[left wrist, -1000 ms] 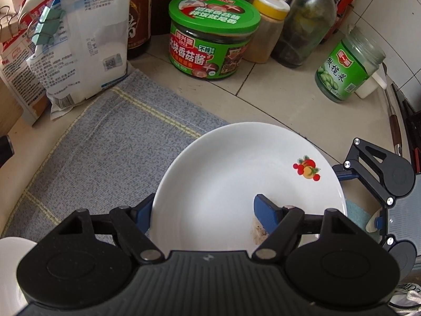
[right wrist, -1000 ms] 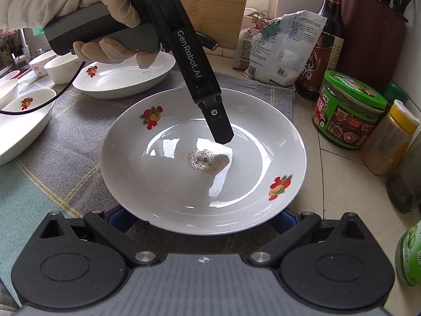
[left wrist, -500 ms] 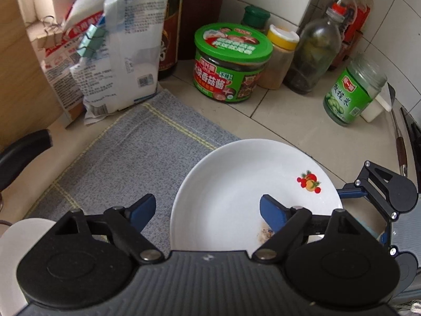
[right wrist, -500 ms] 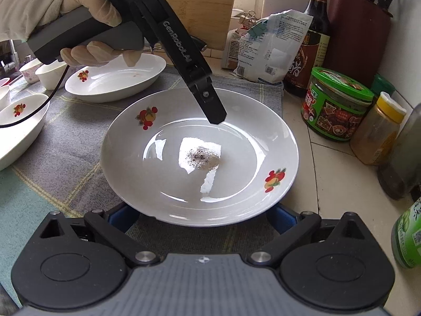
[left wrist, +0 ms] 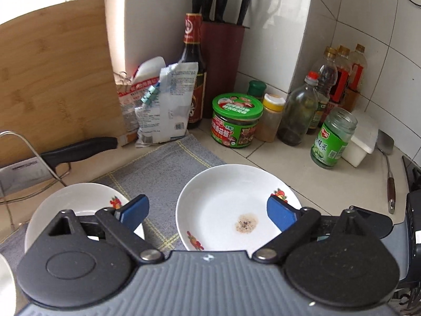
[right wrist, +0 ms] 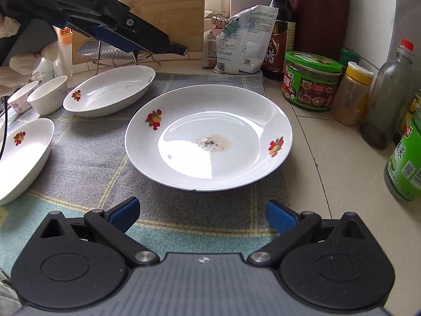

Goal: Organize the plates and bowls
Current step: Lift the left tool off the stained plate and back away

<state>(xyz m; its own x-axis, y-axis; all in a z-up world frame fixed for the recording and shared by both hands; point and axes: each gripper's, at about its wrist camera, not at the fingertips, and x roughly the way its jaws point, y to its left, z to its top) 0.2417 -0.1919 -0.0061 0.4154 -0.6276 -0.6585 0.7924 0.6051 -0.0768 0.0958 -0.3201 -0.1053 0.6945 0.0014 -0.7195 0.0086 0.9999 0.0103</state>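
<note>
A white plate with fruit prints and a speck of residue (right wrist: 210, 137) lies on the grey cloth (right wrist: 86, 168); it also shows in the left wrist view (left wrist: 231, 205). My right gripper (right wrist: 202, 213) is open and empty, just short of the plate's near rim. My left gripper (left wrist: 208, 210) is open and empty, raised above the plate; it shows in the right wrist view as a dark arm (right wrist: 110, 26) at the upper left. A second plate (right wrist: 110, 89) and a third plate (right wrist: 21, 155) lie to the left. Two small bowls (right wrist: 47, 94) stand beyond them.
Jars and bottles crowd the right: a green-lidded jar (right wrist: 310, 79), a yellow-capped spice jar (right wrist: 352, 94), a glass bottle (right wrist: 386, 97), a green jar (right wrist: 405, 163). A soy sauce bottle (left wrist: 193, 79), bags (left wrist: 163, 108), knife block (left wrist: 222, 60), cutting board (left wrist: 52, 79) and cleaver (left wrist: 52, 158) stand behind.
My left gripper lifted up and back off the plate, its finger no longer over the plate's middle. My right gripper drew back from under the plate's near rim. The plate now rests on the cloth.
</note>
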